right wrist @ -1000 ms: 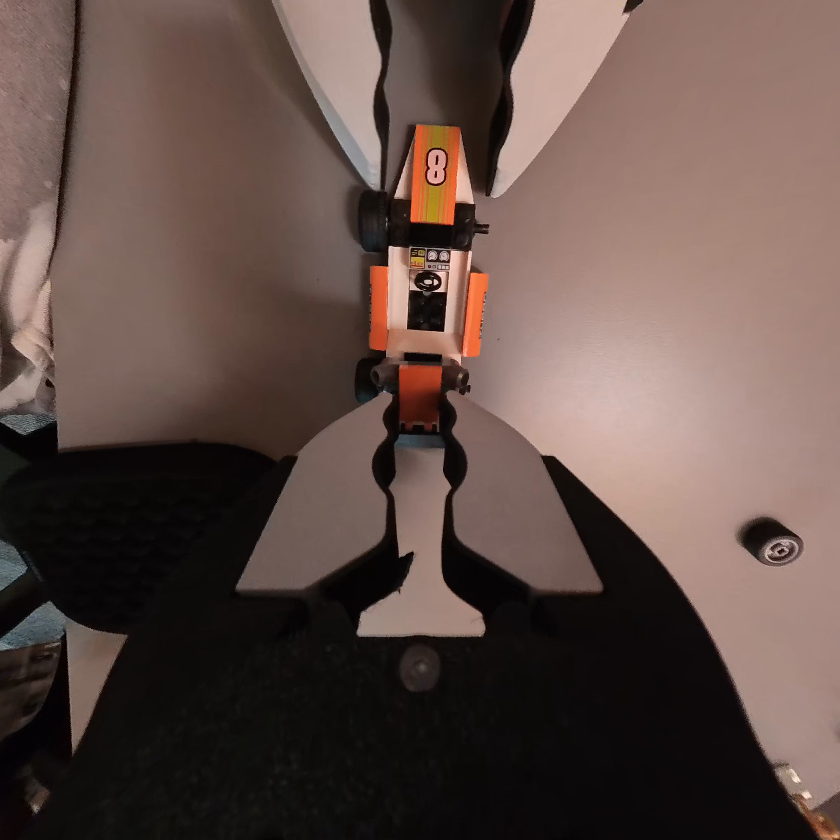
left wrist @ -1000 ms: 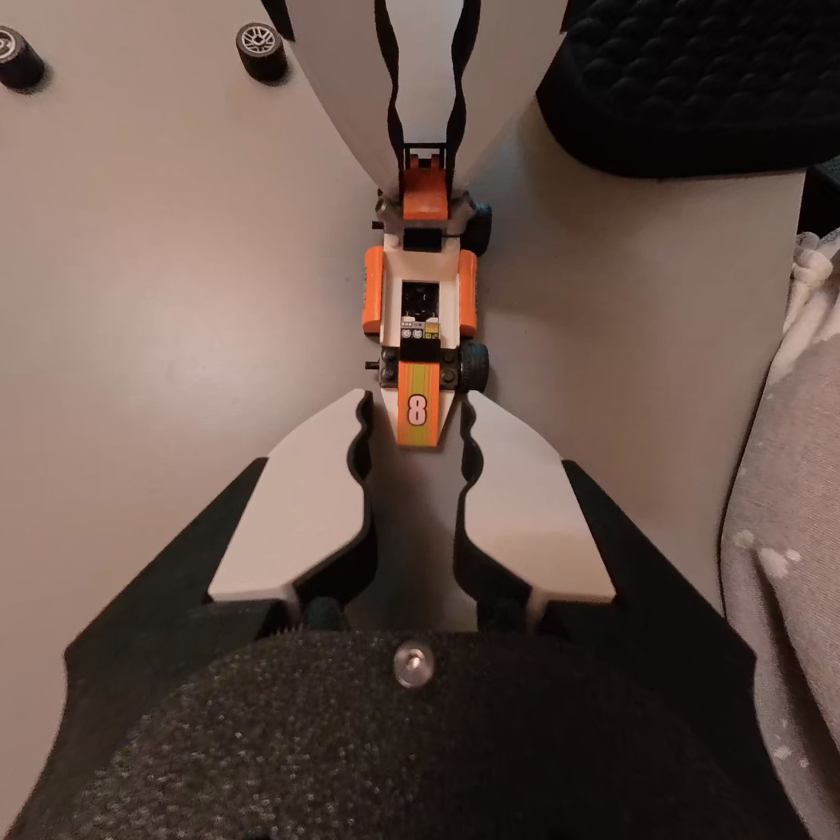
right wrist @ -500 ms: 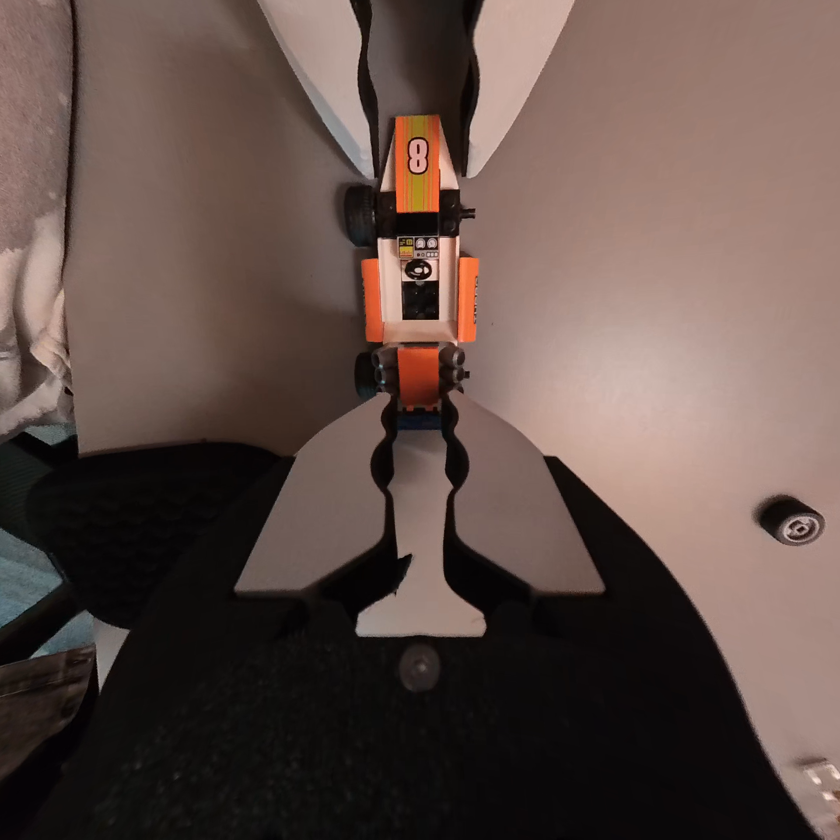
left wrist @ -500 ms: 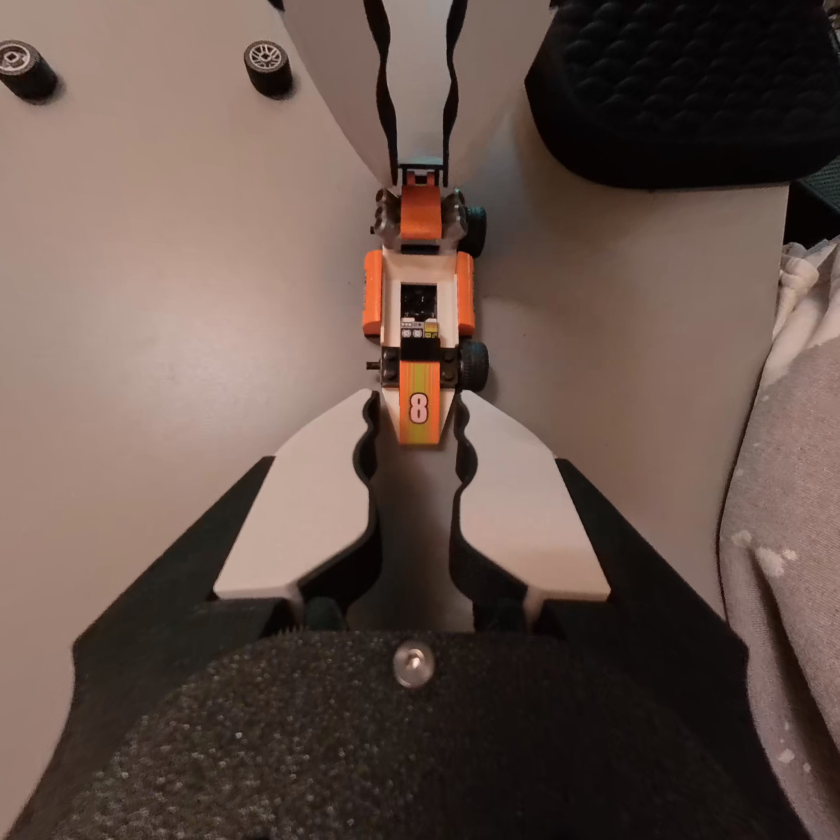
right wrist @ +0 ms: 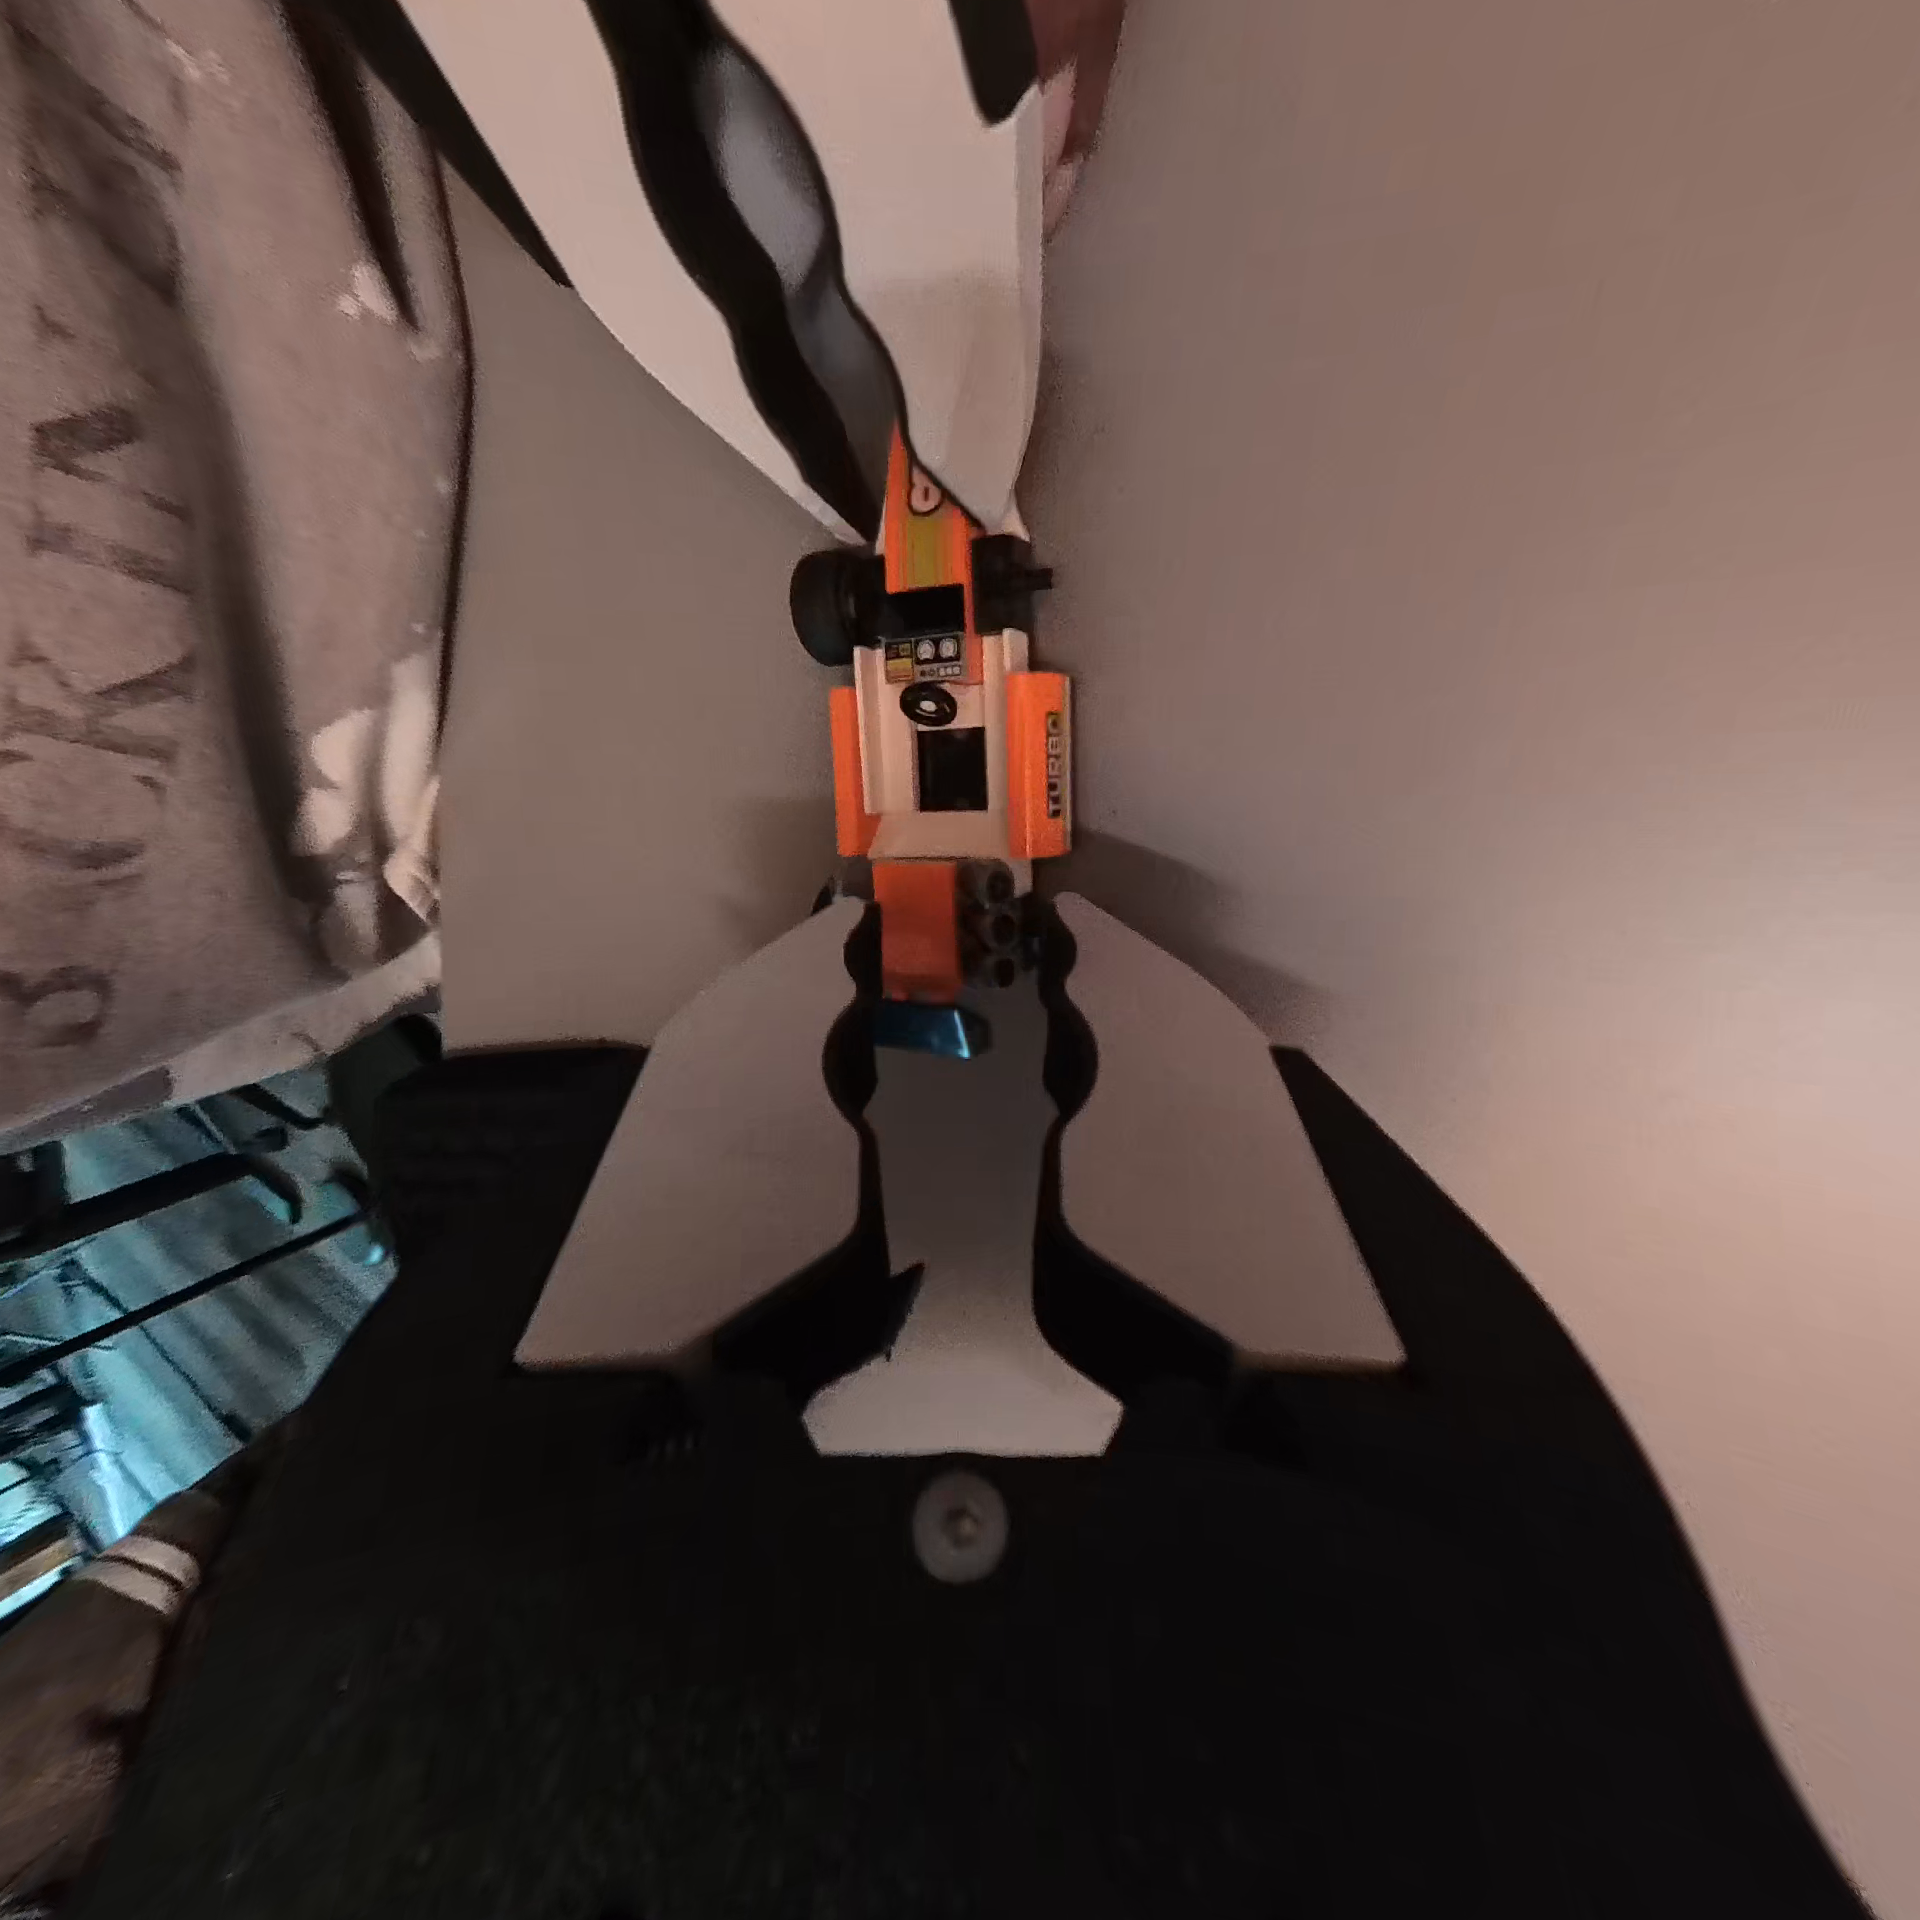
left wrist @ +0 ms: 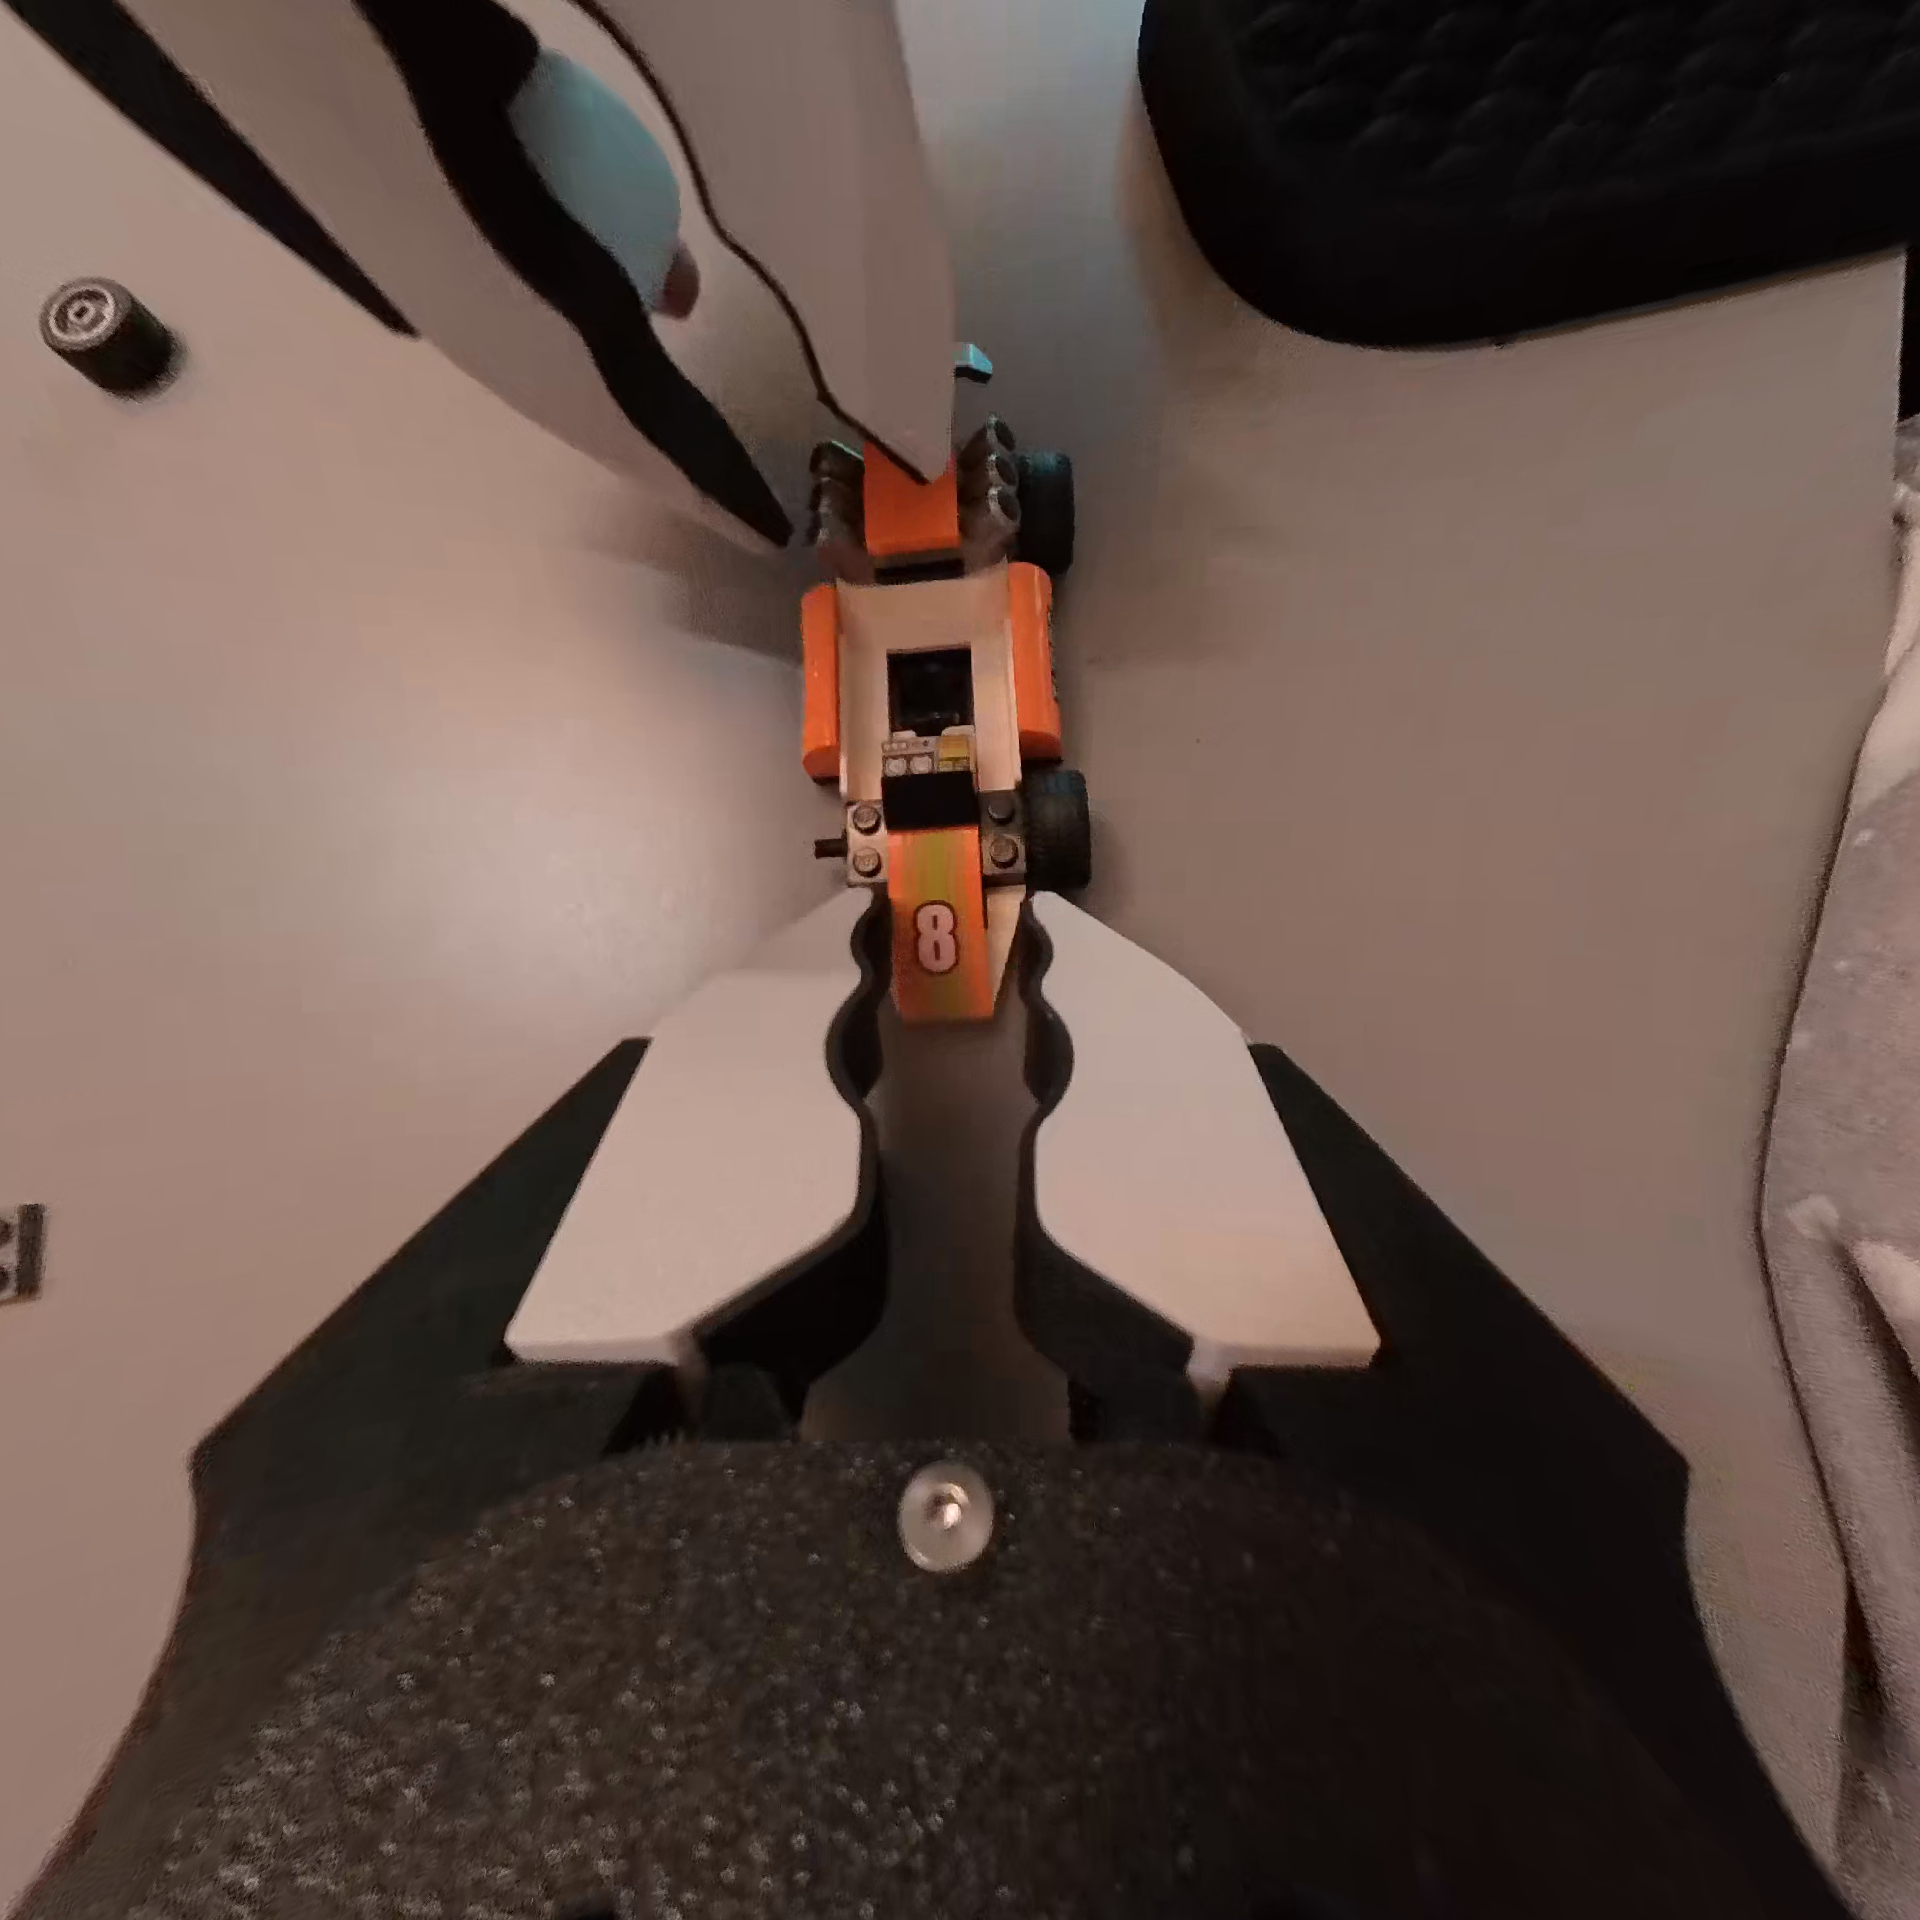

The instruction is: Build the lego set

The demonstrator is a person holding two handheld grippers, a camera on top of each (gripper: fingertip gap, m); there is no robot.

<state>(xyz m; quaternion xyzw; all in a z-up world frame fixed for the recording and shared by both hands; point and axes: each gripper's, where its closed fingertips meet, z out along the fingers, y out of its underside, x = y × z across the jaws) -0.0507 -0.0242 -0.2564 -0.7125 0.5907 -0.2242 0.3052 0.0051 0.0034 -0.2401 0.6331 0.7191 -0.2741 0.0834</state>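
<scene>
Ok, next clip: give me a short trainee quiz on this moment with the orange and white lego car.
1. True or false: the orange and white lego race car has black wheels on both ends of its front axle.
2. Which holds its numbered nose? A) right gripper B) left gripper C) neither
3. How many loose black wheels lie on the beige table in the left wrist view?
Key: 1 false; 2 B; 3 one.

Likely a home desk: plain pale tabletop; black mesh chair alongside; loose toy wheel.
</scene>
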